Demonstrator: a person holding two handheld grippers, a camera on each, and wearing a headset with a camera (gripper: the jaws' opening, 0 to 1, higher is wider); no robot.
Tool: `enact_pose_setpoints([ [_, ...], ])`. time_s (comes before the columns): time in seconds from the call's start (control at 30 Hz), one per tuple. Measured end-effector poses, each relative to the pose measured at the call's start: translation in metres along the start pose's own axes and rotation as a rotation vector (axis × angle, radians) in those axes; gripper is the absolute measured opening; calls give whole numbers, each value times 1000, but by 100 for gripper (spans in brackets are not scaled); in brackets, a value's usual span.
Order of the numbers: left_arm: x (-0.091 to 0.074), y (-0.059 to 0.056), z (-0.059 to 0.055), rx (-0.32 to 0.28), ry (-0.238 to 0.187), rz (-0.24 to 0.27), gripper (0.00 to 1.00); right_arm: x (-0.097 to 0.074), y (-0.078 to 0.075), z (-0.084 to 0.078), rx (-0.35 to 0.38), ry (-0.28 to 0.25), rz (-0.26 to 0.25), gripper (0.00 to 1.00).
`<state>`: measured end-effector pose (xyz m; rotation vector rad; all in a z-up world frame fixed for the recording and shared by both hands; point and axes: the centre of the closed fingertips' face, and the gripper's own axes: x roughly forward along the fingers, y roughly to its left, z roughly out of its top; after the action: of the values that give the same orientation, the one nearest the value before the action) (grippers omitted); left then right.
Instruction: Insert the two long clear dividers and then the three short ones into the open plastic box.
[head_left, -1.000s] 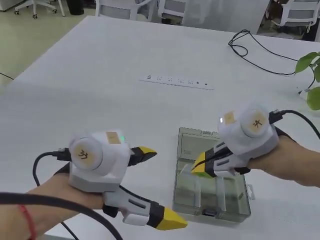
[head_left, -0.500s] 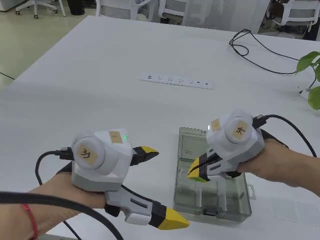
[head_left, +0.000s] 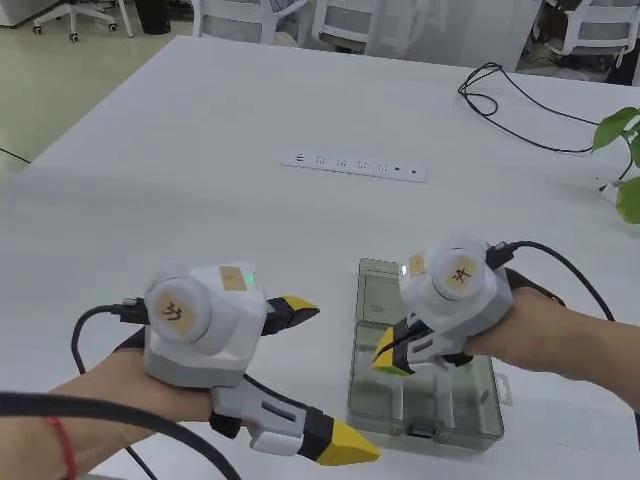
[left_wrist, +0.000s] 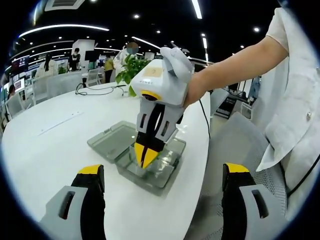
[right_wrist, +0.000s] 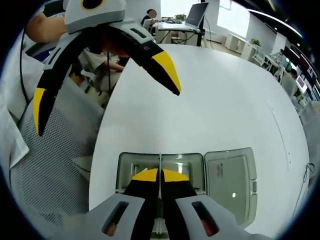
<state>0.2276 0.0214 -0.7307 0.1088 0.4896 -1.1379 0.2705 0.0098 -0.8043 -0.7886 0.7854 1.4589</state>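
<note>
Since a second ago, the right gripper (head_left: 386, 358) has moved left and down, and its tips now sit inside the box (head_left: 445, 418). Insertion is judged to be in progress. Its jaws are closed on a thin clear divider (right_wrist: 160, 161), seen edge-on in the right gripper view and running across the base. The left gripper (head_left: 328, 380) has stayed just left of the box, jaws wide apart, holding nothing. The box rests on the white surface (head_left: 200, 150) near the front edge, lid folded flat behind. The box is grey-tinted and transparent. Further dividers inside cannot be counted.
</note>
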Motion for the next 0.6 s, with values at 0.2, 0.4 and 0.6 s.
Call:
enact_pose_setpoints([
  [0.2,-1,0,0,0,0,0,100,3,1,-2,-5,18,2,2],
  [0.4,-1,1,2,3,-1,2,100,6,0,-3,-16,35,4,2],
  [0.6,-1,1,0,4,5,-1,100,10,-1,-5,-31,57,3,2],
])
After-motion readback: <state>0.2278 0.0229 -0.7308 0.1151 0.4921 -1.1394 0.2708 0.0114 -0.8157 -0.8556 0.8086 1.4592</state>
